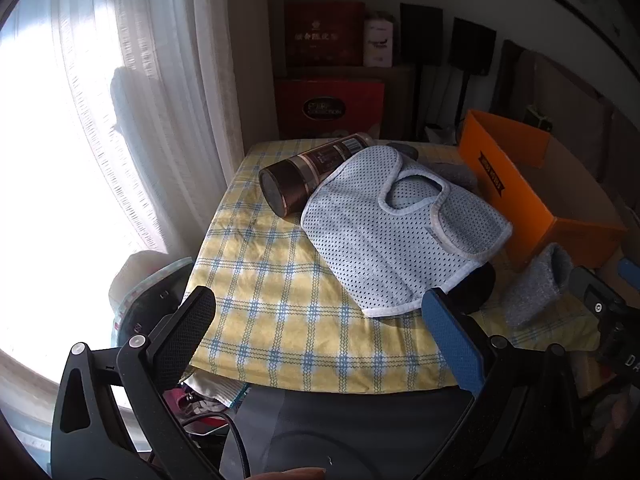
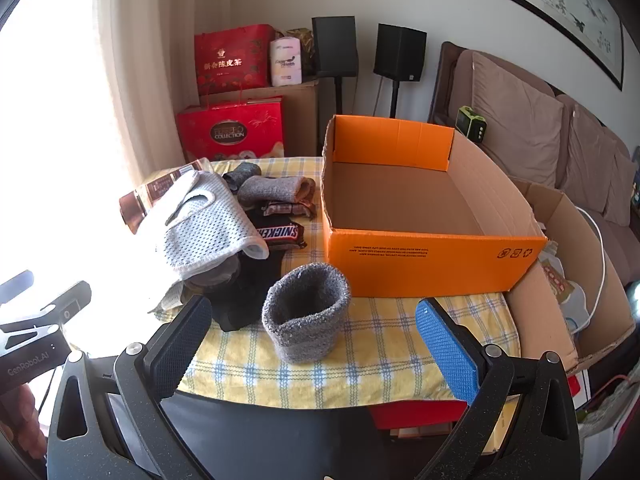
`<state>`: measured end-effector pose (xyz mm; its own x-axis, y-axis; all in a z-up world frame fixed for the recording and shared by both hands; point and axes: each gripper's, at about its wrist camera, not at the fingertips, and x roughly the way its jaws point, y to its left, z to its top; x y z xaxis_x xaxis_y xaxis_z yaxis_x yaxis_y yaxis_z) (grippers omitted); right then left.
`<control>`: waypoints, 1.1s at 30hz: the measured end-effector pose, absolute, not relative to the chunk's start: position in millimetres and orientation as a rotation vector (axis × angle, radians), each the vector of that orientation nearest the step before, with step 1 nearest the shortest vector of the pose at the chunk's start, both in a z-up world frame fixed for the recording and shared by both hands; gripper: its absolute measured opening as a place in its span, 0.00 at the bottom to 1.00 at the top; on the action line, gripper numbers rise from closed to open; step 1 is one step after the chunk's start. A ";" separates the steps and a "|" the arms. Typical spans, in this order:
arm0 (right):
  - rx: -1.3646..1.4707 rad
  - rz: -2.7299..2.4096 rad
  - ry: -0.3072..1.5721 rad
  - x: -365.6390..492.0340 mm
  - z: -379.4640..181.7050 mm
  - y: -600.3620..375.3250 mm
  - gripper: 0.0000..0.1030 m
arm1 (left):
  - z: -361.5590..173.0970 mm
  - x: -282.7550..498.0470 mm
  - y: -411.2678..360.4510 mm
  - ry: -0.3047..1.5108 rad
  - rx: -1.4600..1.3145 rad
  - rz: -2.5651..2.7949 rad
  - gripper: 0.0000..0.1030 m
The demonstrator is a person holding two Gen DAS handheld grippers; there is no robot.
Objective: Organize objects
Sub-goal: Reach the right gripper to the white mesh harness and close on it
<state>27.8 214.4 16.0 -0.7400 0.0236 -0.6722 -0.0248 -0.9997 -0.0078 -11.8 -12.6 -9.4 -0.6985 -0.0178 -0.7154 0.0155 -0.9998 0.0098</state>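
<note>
Both grippers [image 1: 318, 328] [image 2: 314, 334] are hovering with fingers released, empty. The grey cuff [image 2: 306, 312], frame centre, is looking soft, light; pinch its rim.

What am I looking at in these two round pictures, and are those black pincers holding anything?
No robot here: a person carries a two-finger gripper in each hand, each with a fisheye camera looking along its fingers. One picture is from the left gripper, the other from the right gripper. Both stand wide open and hold nothing.

Both views show a table under a yellow checked cloth. On it lie a pale blue mesh bib, draped partly over a brown cylindrical tin lying on its side, a Snickers bar, another wrapped chocolate bar, dark cloth, and grey knitted cuffs, one standing just in front of the right gripper. The orange cardboard box beside them is empty, so sorting seems not to have begun.
</note>
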 end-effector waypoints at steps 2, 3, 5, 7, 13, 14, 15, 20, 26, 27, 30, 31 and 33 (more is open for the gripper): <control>-1.122 2.907 0.002 27.9 15.8 214.4 1.00 | -9.0 -12.5 -14.0 0.003 1.214 -2.887 1.00; -1.120 2.909 0.002 28.0 15.6 214.4 1.00 | -9.0 -13.0 -15.2 0.013 1.216 -2.895 1.00; -1.118 2.912 -0.002 26.2 16.9 214.6 1.00 | -9.1 -14.0 -19.6 0.055 1.222 -2.914 1.00; -1.113 2.924 0.006 24.1 19.5 215.7 1.00 | -10.0 -16.2 -26.5 0.111 1.235 -2.926 1.00; -1.094 2.975 0.037 15.4 28.6 218.0 1.00 | -15.1 -23.7 -47.7 0.236 1.263 -2.942 1.00; -1.093 2.991 0.045 13.3 30.6 217.9 1.00 | -16.1 -25.4 -50.1 0.252 1.273 -2.947 0.99; -1.093 3.009 0.058 11.1 32.5 217.5 1.00 | -17.4 -27.7 -52.2 0.274 1.288 -2.954 0.99; -1.128 3.124 0.112 -7.1 42.6 208.7 0.99 | -26.0 -41.0 -60.9 0.442 1.387 -3.000 0.96; -1.266 3.155 0.065 -50.9 43.4 191.2 0.88 | -42.9 -66.1 -61.6 0.607 1.522 -2.995 0.90; -1.301 3.160 0.071 -58.1 41.4 188.9 0.86 | -46.4 -70.6 -61.4 0.635 1.547 -2.990 0.90; -1.378 3.161 0.049 -77.7 34.0 180.6 0.80 | -56.3 -83.3 -61.4 0.715 1.613 -2.967 0.90; -1.405 3.159 0.031 -83.6 31.4 177.7 0.79 | -58.9 -87.8 -61.4 0.733 1.627 -2.960 0.90; -1.458 3.141 -0.017 -95.8 25.0 171.3 0.76 | -63.9 -94.7 -61.4 0.781 1.659 -2.947 0.90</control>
